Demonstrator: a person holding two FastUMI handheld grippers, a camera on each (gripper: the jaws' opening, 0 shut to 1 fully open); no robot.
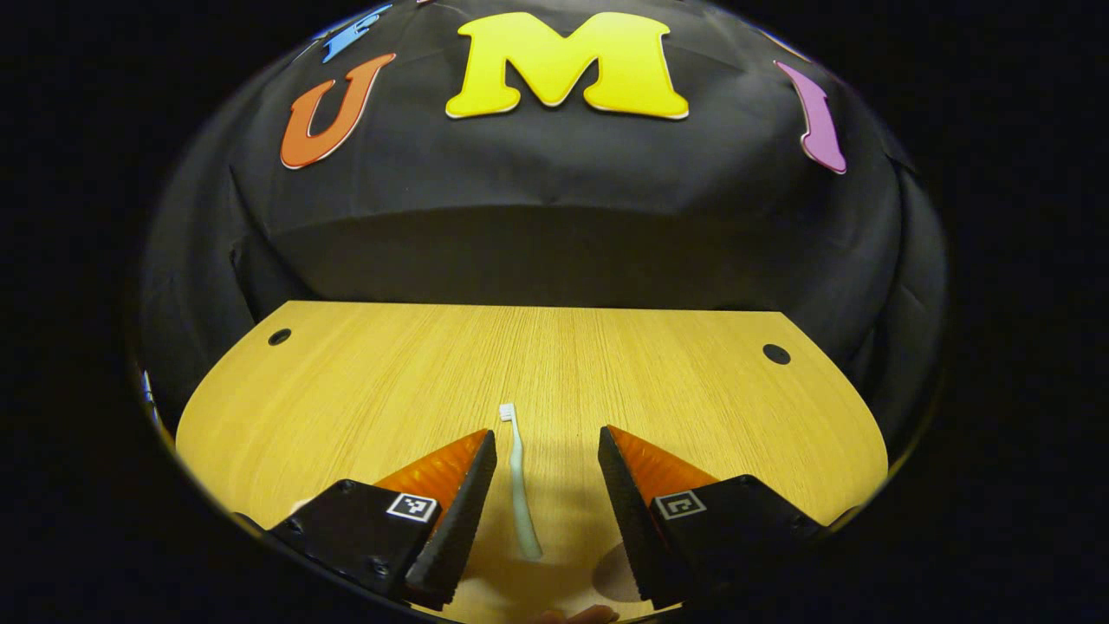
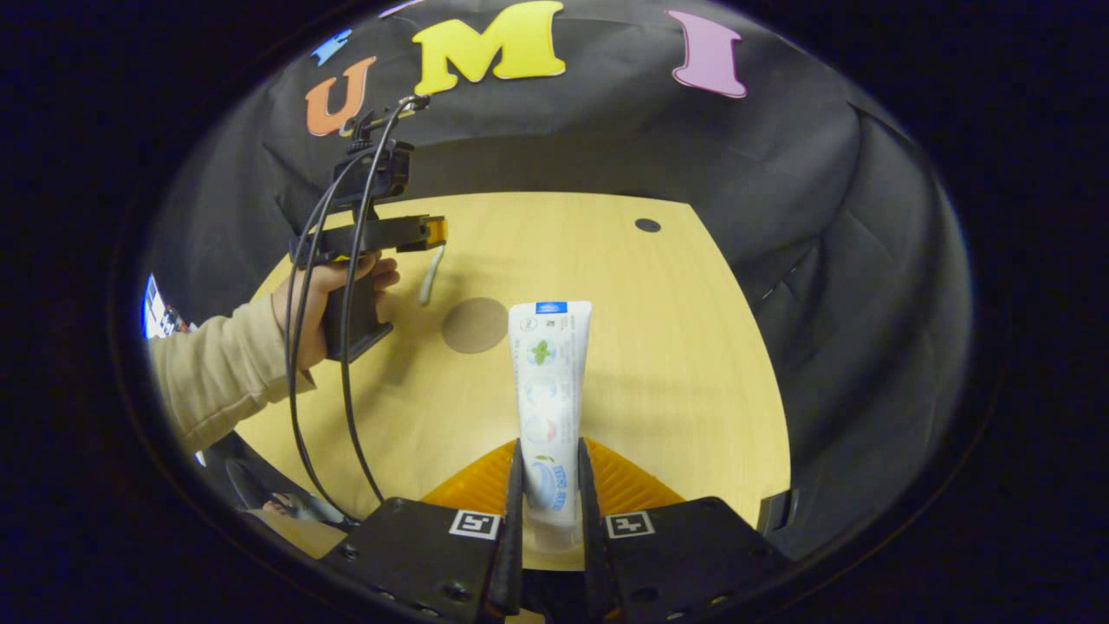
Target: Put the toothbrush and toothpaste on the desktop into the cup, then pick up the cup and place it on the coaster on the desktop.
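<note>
A pale green toothbrush [image 1: 521,494] lies flat on the wooden desktop [image 1: 693,373], bristle end pointing away. My left gripper [image 1: 547,433] hovers over it, open, with the handle lying between the two fingers and closer to the left one. In the right gripper view my right gripper [image 2: 550,446] is shut on a white toothpaste tube [image 2: 548,364], which sticks out forward above the desktop [image 2: 684,347]. Farther off there, a hand [image 2: 333,286] holds the left gripper [image 2: 433,232] over the toothbrush [image 2: 426,279]. A round brown coaster [image 2: 475,325] lies on the desktop just right of that hand.
Black cloth walls close in the desk at the back and sides. The desktop has small dark holes [image 1: 776,354] [image 2: 647,225] near its far corners. Black cables [image 2: 346,390] hang from the left gripper past a beige sleeve [image 2: 217,373].
</note>
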